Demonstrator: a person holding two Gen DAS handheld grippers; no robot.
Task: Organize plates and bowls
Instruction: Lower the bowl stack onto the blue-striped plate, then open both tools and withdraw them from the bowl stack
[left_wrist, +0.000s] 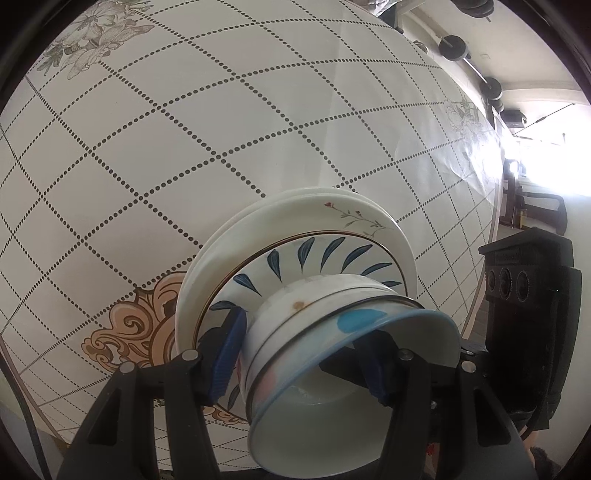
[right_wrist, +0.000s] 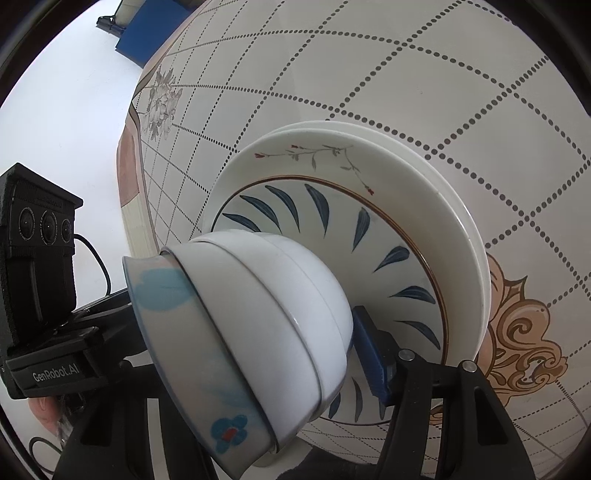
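Observation:
A stack of nested bowls (left_wrist: 332, 332) stands on a blue-leaf plate (left_wrist: 295, 262) that lies on white plates (left_wrist: 295, 210), on the patterned tablecloth. The top bowl (left_wrist: 369, 369) has a blue rim and blue flowers. My left gripper (left_wrist: 303, 358) has its blue pads on either side of the bowl stack, pressing it. In the right wrist view the same stack of bowls (right_wrist: 266, 325) fills the space between my right gripper's fingers (right_wrist: 369, 350); the left finger is hidden behind the bowls. The blue-leaf plate (right_wrist: 369, 236) and white plates (right_wrist: 424, 184) lie under them.
The tablecloth (left_wrist: 184, 147) has a dotted grid and a tan ornament (right_wrist: 524, 339). The other gripper's camera housing shows at the right of the left wrist view (left_wrist: 524, 288) and at the left of the right wrist view (right_wrist: 37, 240). A barbell (left_wrist: 472, 62) lies beyond the table.

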